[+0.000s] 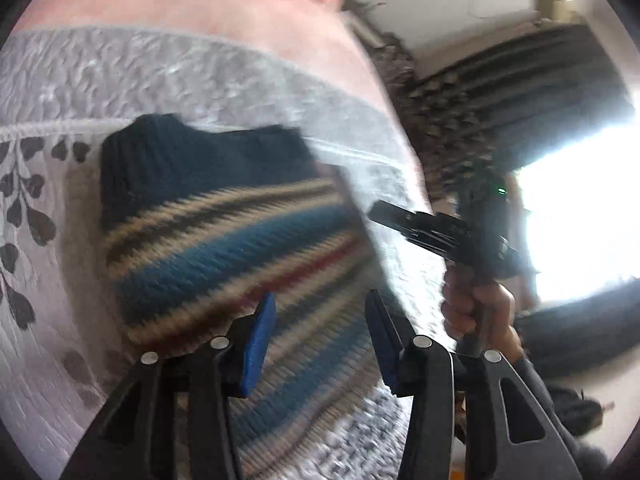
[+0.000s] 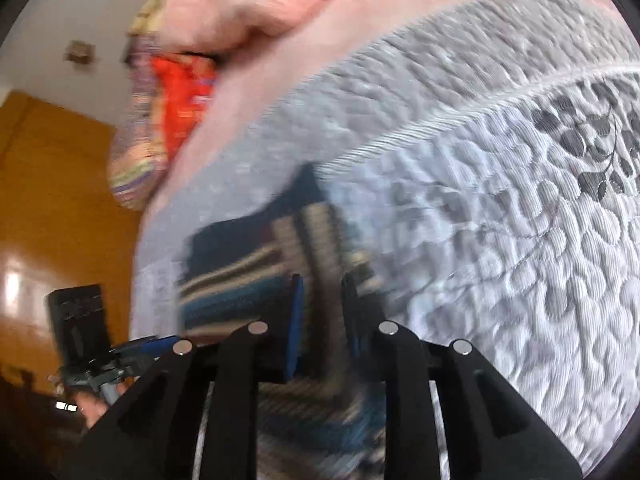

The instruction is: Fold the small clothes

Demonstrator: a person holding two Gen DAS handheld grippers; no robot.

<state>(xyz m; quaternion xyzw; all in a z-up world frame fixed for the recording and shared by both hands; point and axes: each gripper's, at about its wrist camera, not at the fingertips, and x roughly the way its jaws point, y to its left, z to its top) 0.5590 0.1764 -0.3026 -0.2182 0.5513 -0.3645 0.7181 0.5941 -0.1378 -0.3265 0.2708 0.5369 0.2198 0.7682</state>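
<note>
My left tongs [image 1: 320, 320] apart, over striped knit sweater [image 1: 224, 248] lying on grey quilted bedspread [image 1: 160, 76]. My right tongs [image 2: 322, 316] apart, above same knit. Pink blanket [image 2: 280, 20] at 12; orange wooden door [image 2: 52, 184] at 9; bright window [image 1: 580, 216] at 3.

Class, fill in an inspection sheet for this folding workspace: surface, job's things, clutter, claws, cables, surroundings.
Surface: grey quilted bedspread with a dark leaf print; a pink blanket lies beyond it.
Job's things: striped knitted sweater, navy ribbed band at the far end, lying on the bedspread.
Clutter: folded orange and multicoloured fabrics at the far bed edge.
Claws: left claw open over the sweater, holding nothing; right claw with blue pads apart, a narrower gap, and motion blur hides whether cloth is pinched.
Cables: nothing seen.
Surroundings: bright window, dark curtain, yellow-brown wooden panel.
</note>
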